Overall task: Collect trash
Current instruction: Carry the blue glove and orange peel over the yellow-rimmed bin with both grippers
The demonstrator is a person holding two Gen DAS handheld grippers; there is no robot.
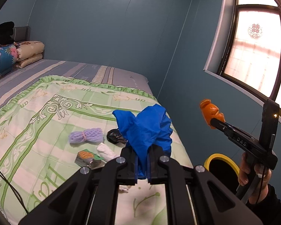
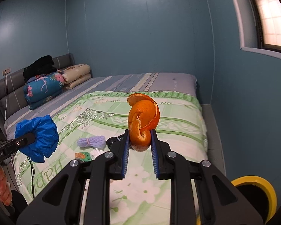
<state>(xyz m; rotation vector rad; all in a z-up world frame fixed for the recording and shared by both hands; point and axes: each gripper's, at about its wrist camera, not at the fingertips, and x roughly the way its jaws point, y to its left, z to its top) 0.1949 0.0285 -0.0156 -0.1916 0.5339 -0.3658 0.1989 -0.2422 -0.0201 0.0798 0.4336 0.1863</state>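
trash bin (image 2: pixel 256 189) mostly hidden behind right gripper (image 2: pixel 140 138); rim cut off.

We read "DAS" in pale letters on the side of the right tool (image 1: pixel 213 120). The left tool (image 2: pixel 31 136) carried "GenRobot.AI" on its body. The green quilt (image 2: pixel 178 112) showed "Happ" in large green letters, upside down to us, and small "un" marks along its border. A red double-happiness sign hung on the window (image 1: pixel 255 31).

Blue-grey walls (image 2: pixel 140 37) enclose a bed (image 2: pixel 159 82) with grey headboard (image 2: pixel 7 91); a bright window (image 1: pixel 252 56) glows right.
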